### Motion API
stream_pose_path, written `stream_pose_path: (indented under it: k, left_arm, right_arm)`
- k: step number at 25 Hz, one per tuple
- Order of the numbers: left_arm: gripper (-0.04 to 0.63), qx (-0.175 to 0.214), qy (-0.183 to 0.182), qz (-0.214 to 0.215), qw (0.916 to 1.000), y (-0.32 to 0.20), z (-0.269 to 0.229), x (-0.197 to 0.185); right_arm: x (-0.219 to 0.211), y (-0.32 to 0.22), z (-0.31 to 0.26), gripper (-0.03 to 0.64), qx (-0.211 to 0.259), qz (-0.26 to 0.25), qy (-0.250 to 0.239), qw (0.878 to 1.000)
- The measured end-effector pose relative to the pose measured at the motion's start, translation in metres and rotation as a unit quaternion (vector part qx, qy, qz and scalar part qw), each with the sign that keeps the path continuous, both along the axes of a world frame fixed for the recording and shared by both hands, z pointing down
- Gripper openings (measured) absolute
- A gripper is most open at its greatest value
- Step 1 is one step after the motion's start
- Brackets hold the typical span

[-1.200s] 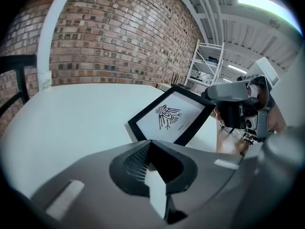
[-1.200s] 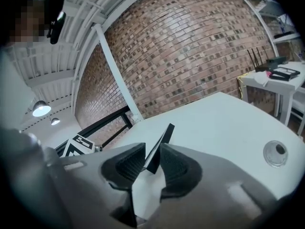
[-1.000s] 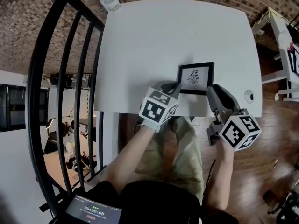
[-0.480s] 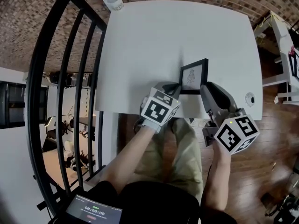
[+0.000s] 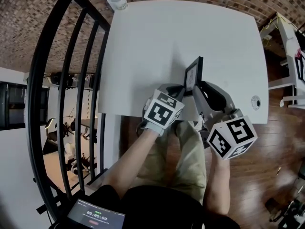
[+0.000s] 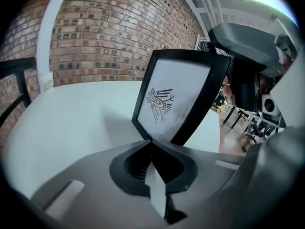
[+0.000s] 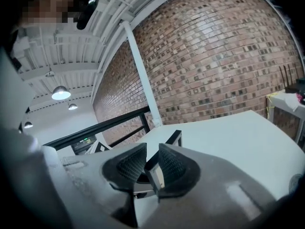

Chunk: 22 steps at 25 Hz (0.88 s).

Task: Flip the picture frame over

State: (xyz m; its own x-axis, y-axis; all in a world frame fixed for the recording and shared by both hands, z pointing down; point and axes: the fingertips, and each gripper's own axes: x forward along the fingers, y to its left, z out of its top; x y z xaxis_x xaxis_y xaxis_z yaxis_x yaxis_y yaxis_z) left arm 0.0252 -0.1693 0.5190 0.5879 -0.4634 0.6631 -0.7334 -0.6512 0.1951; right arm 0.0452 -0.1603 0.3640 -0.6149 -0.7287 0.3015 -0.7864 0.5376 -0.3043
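Tongs: two, each with one marker cube, and both grip the one frame. The left tongs are clamped on its lower near corner. The right tongs pinch its edge from the other side. The frame stands almost on edge over the front of the single white surface, with its bird print facing left. From above the print is a mere sliver. The tongs hide the lower edge, so I cannot tell whether it touches the surface.
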Motion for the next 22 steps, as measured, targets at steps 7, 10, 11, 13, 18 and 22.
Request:
stream_pose_path:
  k: [7,10,11,13,18,22]
  left_arm:
    - [0.002,0.000,0.001,-0.001,1.0000,0.001,-0.001,-0.001]
    - [0.003,0.001,0.001,-0.002,1.0000,0.000,-0.001,-0.002]
    - [0.005,0.001,0.002,-0.003,1.0000,0.000,-0.001,-0.002]
    - [0.005,0.002,0.003,-0.004,1.0000,0.000,-0.001,-0.003]
    - [0.008,0.002,0.004,-0.006,1.0000,0.000,-0.002,-0.004]
    - [0.012,0.001,0.007,-0.012,0.9999,0.000,-0.002,-0.008]
  right_arm:
    - [-0.013,0.001,-0.002,0.064,0.017,-0.015,0.025,0.999]
    - [-0.016,0.001,-0.002,0.064,0.017,-0.019,0.026,0.999]
    - [-0.017,0.001,-0.002,0.064,0.018,-0.020,0.026,0.999]
    - [-0.020,0.000,-0.002,0.064,0.020,-0.023,0.027,0.999]
    - [-0.023,0.000,-0.002,0.064,0.025,-0.029,0.035,0.999]
    - [-0.024,0.000,-0.002,0.064,0.025,-0.029,0.035,0.999]
